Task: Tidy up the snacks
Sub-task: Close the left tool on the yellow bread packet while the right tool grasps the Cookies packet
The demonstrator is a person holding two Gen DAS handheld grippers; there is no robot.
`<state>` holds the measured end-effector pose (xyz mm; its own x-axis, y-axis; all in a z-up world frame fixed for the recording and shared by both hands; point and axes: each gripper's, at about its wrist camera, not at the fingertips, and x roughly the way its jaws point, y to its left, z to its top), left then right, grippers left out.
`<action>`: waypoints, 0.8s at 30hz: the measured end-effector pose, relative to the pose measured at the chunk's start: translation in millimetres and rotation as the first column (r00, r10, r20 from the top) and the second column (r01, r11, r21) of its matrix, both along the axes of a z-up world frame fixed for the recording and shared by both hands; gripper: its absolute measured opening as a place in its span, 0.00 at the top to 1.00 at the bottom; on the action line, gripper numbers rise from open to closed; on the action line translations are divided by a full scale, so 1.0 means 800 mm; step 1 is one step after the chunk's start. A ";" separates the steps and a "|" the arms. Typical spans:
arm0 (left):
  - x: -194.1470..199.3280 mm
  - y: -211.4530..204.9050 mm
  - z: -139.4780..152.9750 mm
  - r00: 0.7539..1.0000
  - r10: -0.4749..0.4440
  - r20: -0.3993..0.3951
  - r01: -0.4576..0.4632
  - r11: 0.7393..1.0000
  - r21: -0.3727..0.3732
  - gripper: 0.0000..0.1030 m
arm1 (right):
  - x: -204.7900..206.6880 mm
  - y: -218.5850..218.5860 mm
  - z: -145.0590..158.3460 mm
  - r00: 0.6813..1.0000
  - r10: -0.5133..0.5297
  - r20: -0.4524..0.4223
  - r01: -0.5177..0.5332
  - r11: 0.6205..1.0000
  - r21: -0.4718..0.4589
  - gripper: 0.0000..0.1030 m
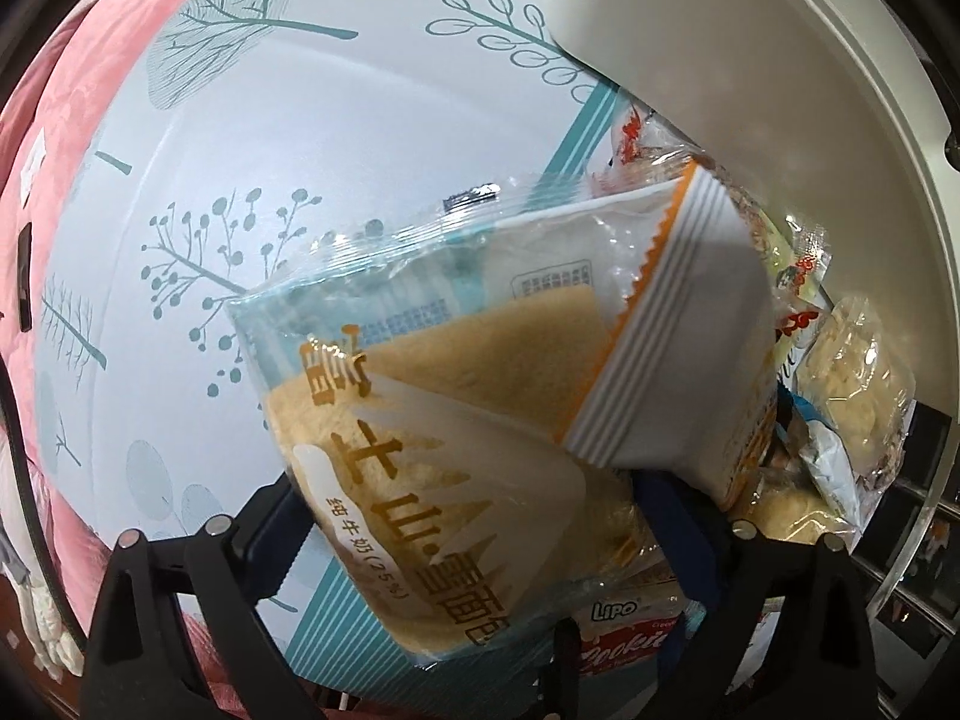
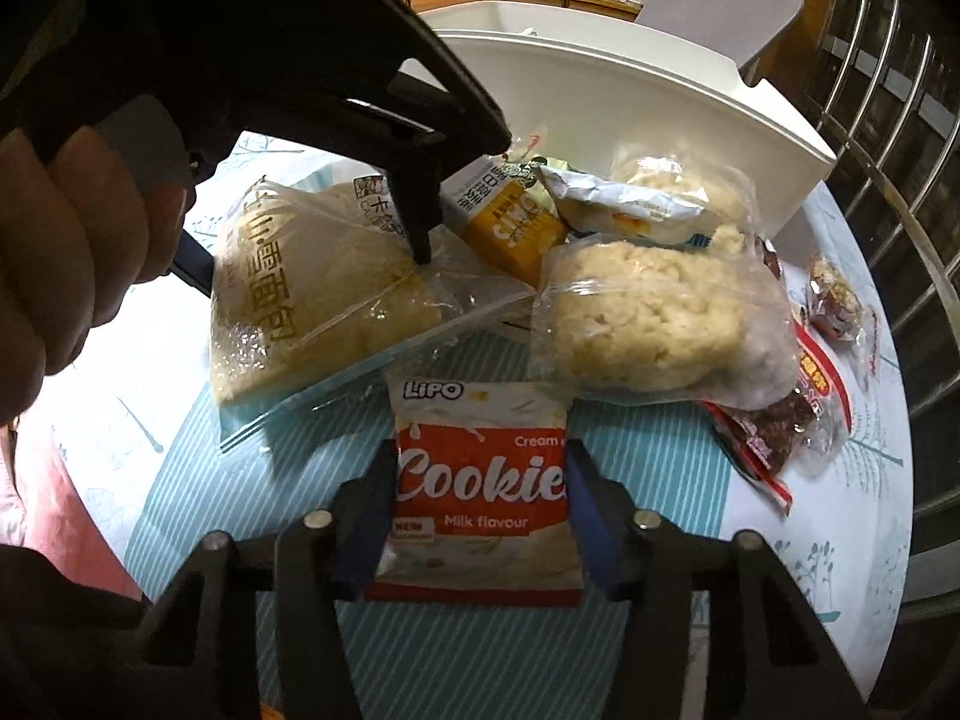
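Red cookie pack [image 2: 480, 492]: lies near the table's [image 2: 198, 450] front edge, long way pointing from me.
My right gripper [image 2: 480, 504]: its jaws sit on both sides, touching the pack.
My left gripper [image 1: 474, 516]: spread wide over the bread bag [image 1: 432, 420].

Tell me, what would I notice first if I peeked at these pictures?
Probably the red-and-white Lipo cookie packet, low in the middle, pinched between the blue pads of the right hand-held gripper. Behind it, the left hand-held gripper straddles a big clear bag of yellow bread on the blue-and-white tree-print tablecloth. A white plastic bin waits at the back.
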<state>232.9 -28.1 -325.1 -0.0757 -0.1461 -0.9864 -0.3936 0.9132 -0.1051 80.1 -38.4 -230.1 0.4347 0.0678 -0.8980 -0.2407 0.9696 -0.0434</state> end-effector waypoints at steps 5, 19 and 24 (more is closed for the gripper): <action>0.001 0.006 -0.004 1.000 -0.002 -0.017 0.001 1.000 -0.028 0.11 | 0.002 -0.002 0.002 1.000 -0.019 -0.024 0.019 1.000 0.008 0.55; -0.008 0.066 0.008 0.986 -0.044 -0.160 0.021 0.989 -0.145 0.51 | 0.000 -0.001 0.025 0.979 -0.160 -0.123 0.176 0.975 0.136 0.55; 0.002 0.095 0.021 0.984 -0.099 -0.151 0.066 0.975 -0.210 0.66 | -0.005 0.017 0.035 0.970 -0.212 -0.121 0.227 0.965 0.132 0.55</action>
<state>234.3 48.1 -308.6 -0.2501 -0.3291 -0.9106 -0.3445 0.9092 -0.2340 76.0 -24.6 -202.1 0.3568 0.1132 -0.9273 -0.0168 0.9932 0.1148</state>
